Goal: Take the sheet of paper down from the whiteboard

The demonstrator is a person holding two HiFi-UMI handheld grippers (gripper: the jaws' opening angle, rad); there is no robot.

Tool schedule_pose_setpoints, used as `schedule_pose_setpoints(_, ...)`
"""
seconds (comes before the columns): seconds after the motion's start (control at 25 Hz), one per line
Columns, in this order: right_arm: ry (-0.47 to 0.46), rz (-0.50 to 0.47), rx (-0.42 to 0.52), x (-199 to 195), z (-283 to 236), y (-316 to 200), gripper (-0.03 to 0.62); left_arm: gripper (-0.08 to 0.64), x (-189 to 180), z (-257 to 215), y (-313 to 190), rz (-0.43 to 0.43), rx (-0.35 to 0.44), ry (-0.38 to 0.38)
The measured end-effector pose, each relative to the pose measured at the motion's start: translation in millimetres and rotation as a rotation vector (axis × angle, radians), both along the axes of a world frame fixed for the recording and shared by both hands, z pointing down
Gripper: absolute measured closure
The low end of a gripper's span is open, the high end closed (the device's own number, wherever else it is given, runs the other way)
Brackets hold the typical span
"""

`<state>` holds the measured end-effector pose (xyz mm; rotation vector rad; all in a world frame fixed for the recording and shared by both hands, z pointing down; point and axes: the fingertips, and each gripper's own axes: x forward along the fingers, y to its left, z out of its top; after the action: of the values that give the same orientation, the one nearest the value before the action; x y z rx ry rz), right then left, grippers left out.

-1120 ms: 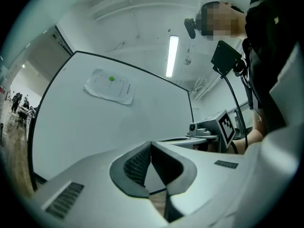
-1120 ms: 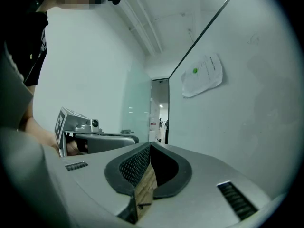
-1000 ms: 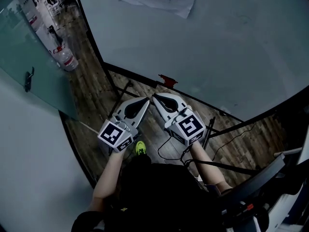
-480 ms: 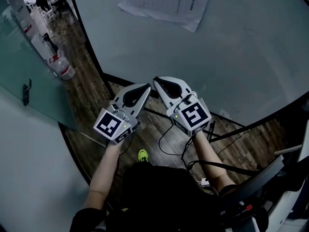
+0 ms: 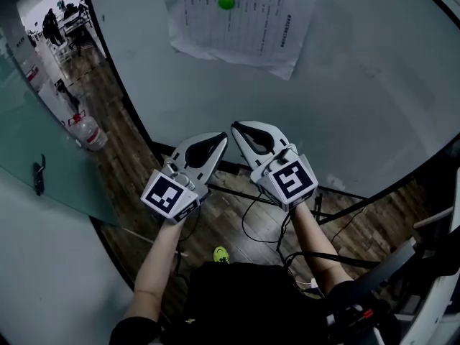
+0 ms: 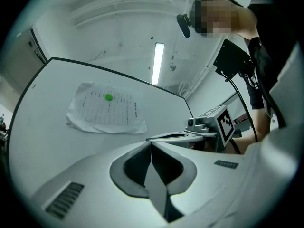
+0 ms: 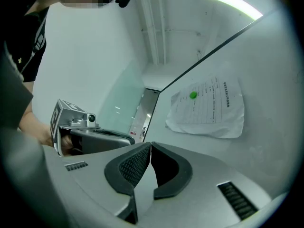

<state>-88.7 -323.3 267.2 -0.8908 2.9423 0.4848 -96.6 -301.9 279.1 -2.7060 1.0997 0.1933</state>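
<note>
Head view: sheet of paper [image 5: 237,24] is hanging on whiteboard [image 5: 345,85] under green magnet [image 5: 226,2], long axis across, top edge cut off, print unreadable. Left gripper view: left hand-held gripper [image 6: 151,144] clenching, empty. Right gripper view: right hand-held gripper [image 7: 150,146] clenching, empty.

A white sheet of paper [image 5: 241,21] printed with rows of dark text hangs flat on the whiteboard [image 5: 374,85], slightly tilted; a round green magnet [image 5: 226,3] sits near its upper middle; its edges look crumpled and wavy.
</note>
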Motion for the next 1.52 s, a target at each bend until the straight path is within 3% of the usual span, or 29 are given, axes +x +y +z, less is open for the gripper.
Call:
schedule_pose_setpoints(0.2, 0.006, 0.058, 0.066, -1, -18, -25, 0.574, 0.552, -3, -17, -22, 0.036, 0.039, -0.017)
schedule_pose_setpoints(0.48, 0.013, 0.126, 0.100, -8, -46, -51, 0.558, 0.517, -20, -55, -55, 0.013, 0.126, -0.013)
schedule_pose_setpoints(0.72, 0.026, 0.179, 0.203, -5, -73, -67, 0.548, 0.494, -26, -85, -73, -0.002, 0.195, -0.054)
schedule_pose_setpoints(1.24, 0.088, 0.325, 0.269, 19, -106, -84, 0.522, 0.449, -13, -145, -107, -0.053, 0.306, -0.067)
schedule_pose_setpoints(1.52, 0.092, 0.387, 0.268, 40, -120, -96, 0.493, 0.388, -6, -172, -128, -0.089, 0.333, -0.050)
